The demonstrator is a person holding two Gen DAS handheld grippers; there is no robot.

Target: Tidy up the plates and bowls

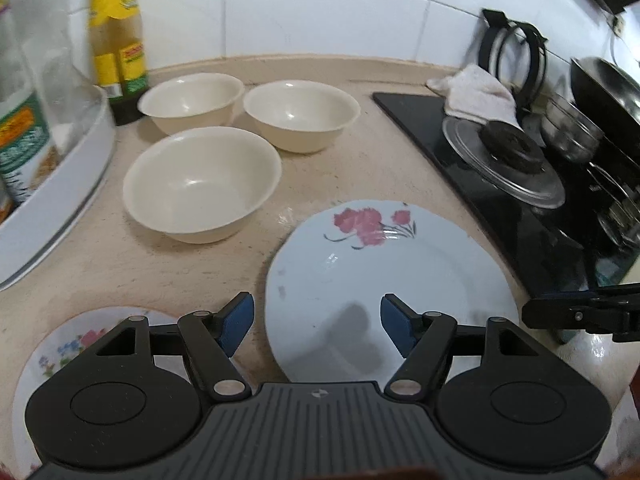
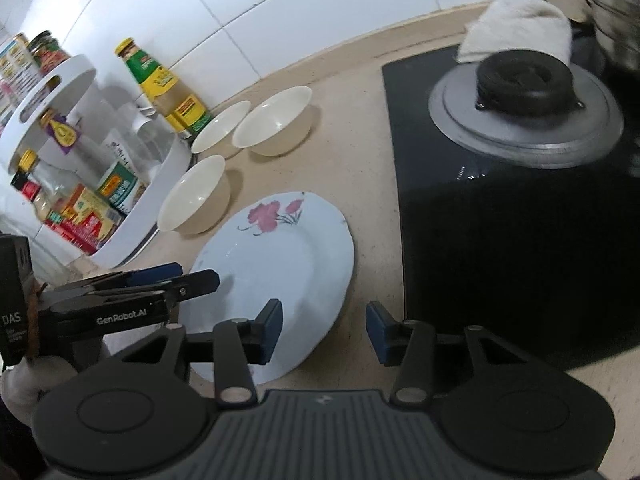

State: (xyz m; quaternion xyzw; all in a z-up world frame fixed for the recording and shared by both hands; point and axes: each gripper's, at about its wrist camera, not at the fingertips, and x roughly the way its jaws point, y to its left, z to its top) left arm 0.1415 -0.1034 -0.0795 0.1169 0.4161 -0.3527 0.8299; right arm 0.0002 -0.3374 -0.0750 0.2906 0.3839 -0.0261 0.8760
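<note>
Our left tool (image 1: 317, 322) hangs with jaws apart, empty, over the near edge of the pink-flowered plate (image 1: 384, 280), and our right tool (image 2: 324, 330) gapes empty at the plate's stove-side rim. Beyond the plate, three cream bowls (image 1: 202, 184) sit on the worktop (image 1: 320, 168).

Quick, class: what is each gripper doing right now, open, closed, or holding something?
Left gripper: jaws open, holding nothing, above the white flowered plate.
Right gripper: jaws open, holding nothing, over that plate's edge by the black cooktop.
</note>
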